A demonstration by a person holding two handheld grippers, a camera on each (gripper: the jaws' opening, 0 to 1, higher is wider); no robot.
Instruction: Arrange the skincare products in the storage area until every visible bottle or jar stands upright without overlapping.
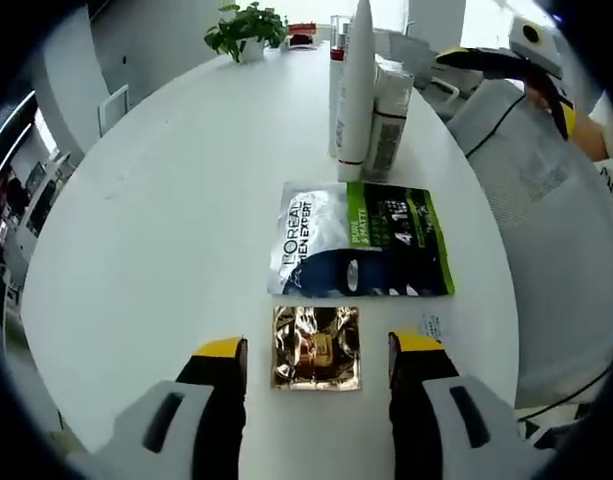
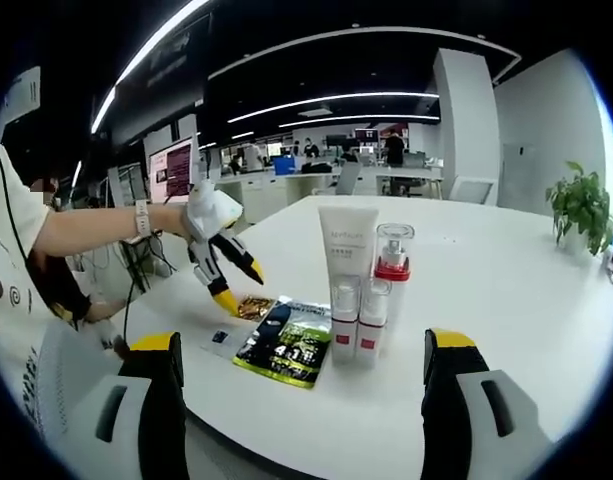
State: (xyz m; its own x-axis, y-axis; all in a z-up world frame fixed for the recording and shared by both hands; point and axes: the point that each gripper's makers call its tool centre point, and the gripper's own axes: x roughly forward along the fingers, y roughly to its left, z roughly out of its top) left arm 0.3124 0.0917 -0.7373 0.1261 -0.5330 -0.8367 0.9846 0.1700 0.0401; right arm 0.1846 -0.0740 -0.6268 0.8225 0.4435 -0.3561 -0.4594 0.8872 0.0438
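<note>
- My left tongs point(image 1: 318, 368) stand wide apart, holding nothing, low over the white tabletop point(image 1: 176, 230), with the gold foil sachet point(image 1: 316, 347) lying flat between the two tips and touching neither.
- Just beyond the sachet lies the green and black L'Oreal packet point(image 1: 358, 240), flat, close to the sachet but not overlapping it.
- Past the packet the skincare bottles stand upright in a tight group: a tall white tube point(image 1: 354, 95), with a red-banded bottle point(image 1: 388, 125) beside it.
- My right tongs point(image 2: 298, 385) are also wide apart and hold nothing, aimed at that group from the other side.
- From there I see the white tube point(image 2: 348, 250), a clear-capped bottle with a red collar point(image 2: 393, 255) and two small red-based bottles point(image 2: 357, 318) in front, all upright.
- A potted plant point(image 2: 581, 205) sits far along the tabletop.
</note>
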